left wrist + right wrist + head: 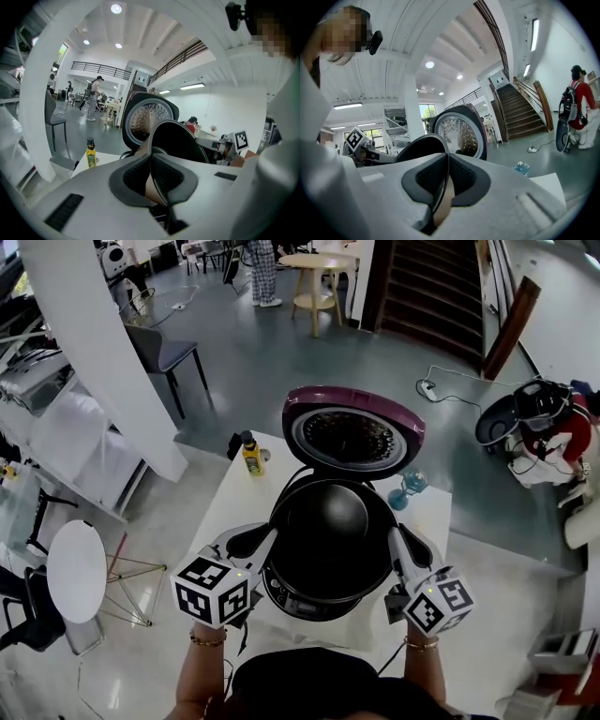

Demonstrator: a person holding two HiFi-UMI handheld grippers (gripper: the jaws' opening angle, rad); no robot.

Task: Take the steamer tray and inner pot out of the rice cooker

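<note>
Clamped the inner pot (328, 531) by its thin rim from both sides: left gripper (251, 540) at 9 o'clock, right gripper (395, 542) at 3 o'clock, neither nearer. Pinched fingers (133, 176) almost fully together on that rim edge, both sides alike. Seemed to hold it partly raised over the rice cooker (305, 601) on the table (220, 507), mouth upward. Left the open lid (354, 432) standing beyond at 12 o'clock. Called for an even lift, probably.

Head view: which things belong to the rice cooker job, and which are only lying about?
Job: inner pot, gripped at its rim by left gripper and right gripper; rice cooker, lid open.
Lying about: yellow bottle; blue glass; both on the table.
</note>
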